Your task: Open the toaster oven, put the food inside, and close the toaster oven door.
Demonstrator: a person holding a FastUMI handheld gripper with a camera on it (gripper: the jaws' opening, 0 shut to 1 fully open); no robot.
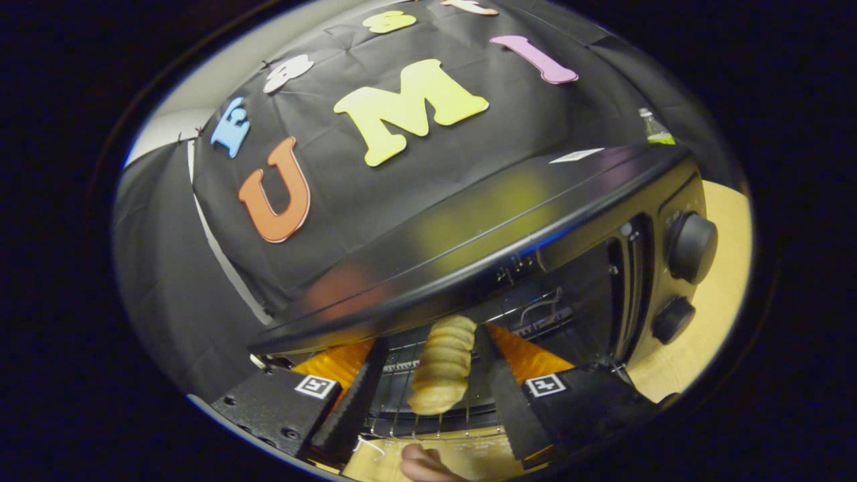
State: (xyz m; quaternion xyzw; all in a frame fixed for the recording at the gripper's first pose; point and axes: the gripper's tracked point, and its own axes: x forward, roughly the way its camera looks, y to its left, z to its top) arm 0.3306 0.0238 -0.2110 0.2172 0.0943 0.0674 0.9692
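The tool is standing released, its fingers spread either side of the bread without touching it. The bread is lying on the rack inside the open oven, between the fingers. Two knobs are sitting on the oven's right panel, and the oven is resting on the bench.

Black cloth hangs as my booth's wall, creased and pinned in panels, with a pale strip running down one seam. Beyond its top edge I see a light, plain wall. Below lies a pale wooden tabletop. Far back stands what may be a greenish bottle, too small to be sure.
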